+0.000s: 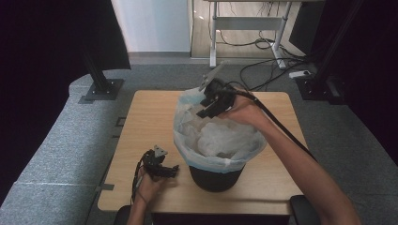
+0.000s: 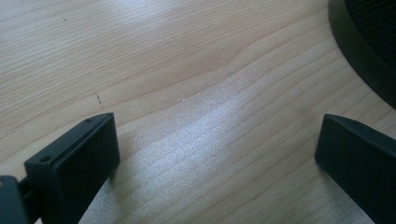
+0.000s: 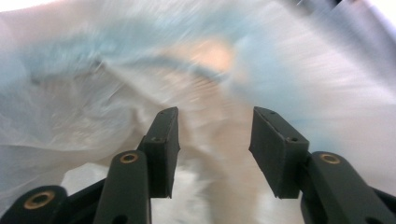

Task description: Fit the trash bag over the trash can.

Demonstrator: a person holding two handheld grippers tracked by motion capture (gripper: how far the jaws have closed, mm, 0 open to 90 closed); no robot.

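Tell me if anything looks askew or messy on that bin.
Yes: the white liner bag is not seated in the black bin. It is cuffed over the near rim but billows loose and crumpled at the far side, where the right gripper reaches.

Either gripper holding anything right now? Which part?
Nothing held. The left gripper rests open on the table. The right gripper is open at the far rim of the bin bag, with nothing between its jaws.

Overhead view; 2 close gripper views
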